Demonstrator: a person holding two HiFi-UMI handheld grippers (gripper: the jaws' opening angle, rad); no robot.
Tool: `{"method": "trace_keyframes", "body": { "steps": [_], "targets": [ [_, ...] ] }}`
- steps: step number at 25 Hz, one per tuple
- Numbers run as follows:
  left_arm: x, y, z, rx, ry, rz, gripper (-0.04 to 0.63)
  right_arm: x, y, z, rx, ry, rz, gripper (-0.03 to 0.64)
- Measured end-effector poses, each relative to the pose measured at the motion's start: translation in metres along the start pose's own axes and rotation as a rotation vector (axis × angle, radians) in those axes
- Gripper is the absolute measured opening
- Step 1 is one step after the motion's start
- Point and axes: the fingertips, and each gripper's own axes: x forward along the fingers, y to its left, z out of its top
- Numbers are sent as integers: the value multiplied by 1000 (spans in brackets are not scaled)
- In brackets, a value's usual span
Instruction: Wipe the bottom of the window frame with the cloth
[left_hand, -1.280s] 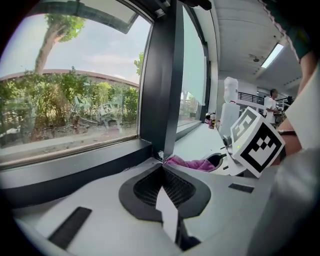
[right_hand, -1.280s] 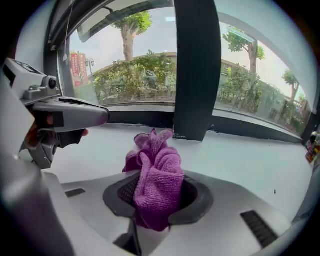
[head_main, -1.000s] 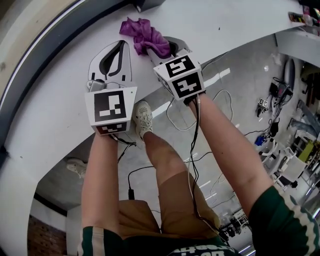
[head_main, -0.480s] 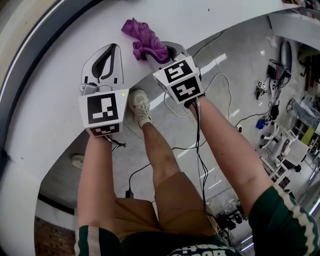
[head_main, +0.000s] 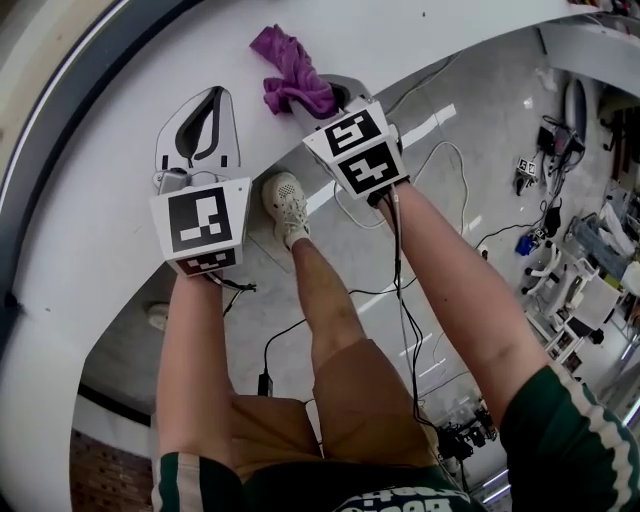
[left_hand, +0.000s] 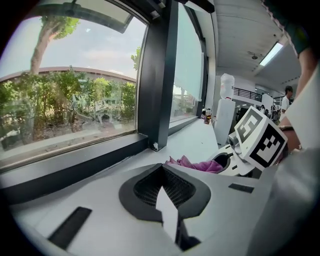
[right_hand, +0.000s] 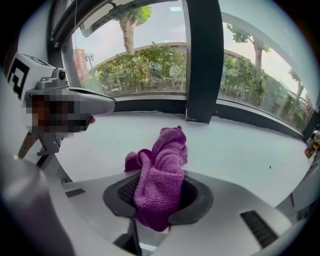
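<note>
Pinching the cloth (right_hand: 165, 160), right tool (right_hand: 160, 196) hides its tail; left tool (left_hand: 162, 172) pressed together.

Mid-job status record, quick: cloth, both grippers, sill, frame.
cloth: purple, bunched, held by the right gripper
right gripper: shut on cloth, over the white sill
left gripper: shut, holding nothing, beside the right one
window frame: dark bottom rail beyond the cloth, cloth not on it

The lower end of the cloth (right_hand: 161, 165) is buried between the jaws of the right gripper (right_hand: 157, 200).
</note>
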Motion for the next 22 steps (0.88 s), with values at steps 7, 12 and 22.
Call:
{"method": "trace_keyframes", "body": {
  "steps": [7, 12, 22],
  "targets": [
    [-23, 12, 0, -25, 14, 26, 6, 3, 21, 8, -16, 0, 33, 127],
    [-49, 32, -9, -15, 23, 47, 6, 14, 60, 13, -54, 7, 72, 127],
    [-94, 76, -40, -25, 4, 114, 6, 32, 122, 26, -116, 17, 117, 127]
  ]
}}
